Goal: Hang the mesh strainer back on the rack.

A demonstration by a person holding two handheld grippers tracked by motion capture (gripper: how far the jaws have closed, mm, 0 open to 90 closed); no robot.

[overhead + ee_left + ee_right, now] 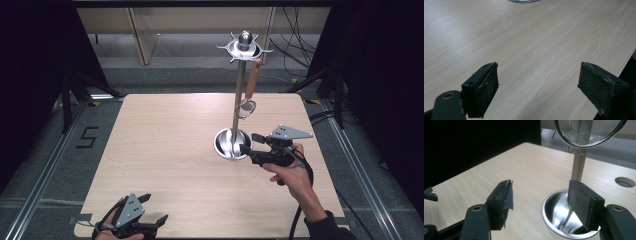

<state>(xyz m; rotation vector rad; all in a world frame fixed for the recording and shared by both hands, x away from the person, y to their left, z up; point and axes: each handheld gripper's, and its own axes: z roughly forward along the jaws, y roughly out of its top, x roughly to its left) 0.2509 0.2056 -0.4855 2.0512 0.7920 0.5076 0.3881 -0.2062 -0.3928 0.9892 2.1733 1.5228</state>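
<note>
Right gripper: my fingers spread, empty, beside the stand's base.
Left gripper: fingers spread, empty, over the table.
Strainer: hanging on the stand.

Lab-type recording bay, not a home. Bare pale wooden table on grey floor; aluminium rails flank it, black curtains beyond. Loose cables lie far past the right gripper; taped "5" left.
</note>
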